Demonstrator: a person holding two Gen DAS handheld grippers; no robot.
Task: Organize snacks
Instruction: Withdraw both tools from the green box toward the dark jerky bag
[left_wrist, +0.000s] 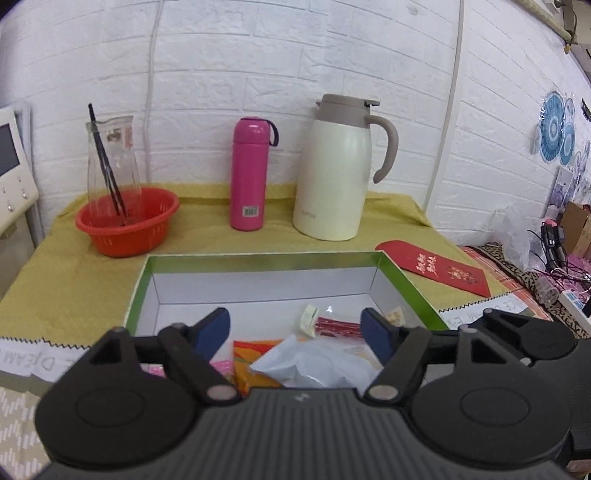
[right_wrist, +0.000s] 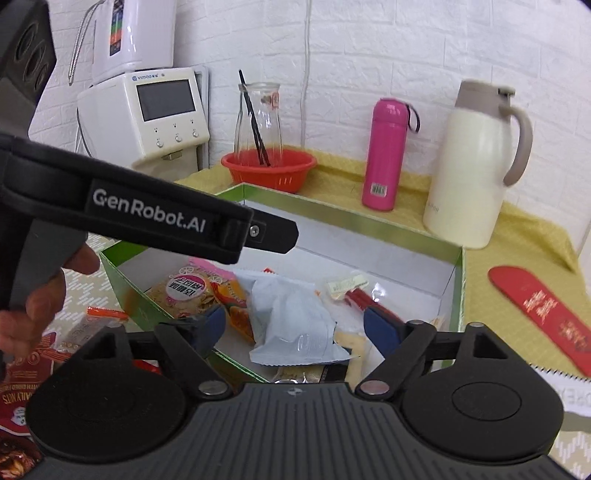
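Note:
A green-rimmed white box (left_wrist: 397, 275) (right_wrist: 460, 280) sits on the table and holds several snack packets. A pale blue packet (left_wrist: 314, 363) (right_wrist: 295, 325) lies on top, beside an orange packet (left_wrist: 251, 354) (right_wrist: 236, 306), a cracker packet (right_wrist: 184, 295) and a red-stick packet (left_wrist: 338, 326) (right_wrist: 360, 297). My left gripper (left_wrist: 295, 332) is open and empty above the box's near side. My right gripper (right_wrist: 293, 328) is open and empty over the pale blue packet. The left gripper's body (right_wrist: 155, 218) crosses the right wrist view.
A red basket (left_wrist: 127, 219) (right_wrist: 269, 170) holding a glass carafe, a pink bottle (left_wrist: 249, 173) (right_wrist: 384, 155) and a cream thermos jug (left_wrist: 336, 170) (right_wrist: 476, 166) stand behind the box. A red envelope (left_wrist: 436, 267) (right_wrist: 543, 310) lies right. More snack packets (right_wrist: 26, 369) lie left of the box.

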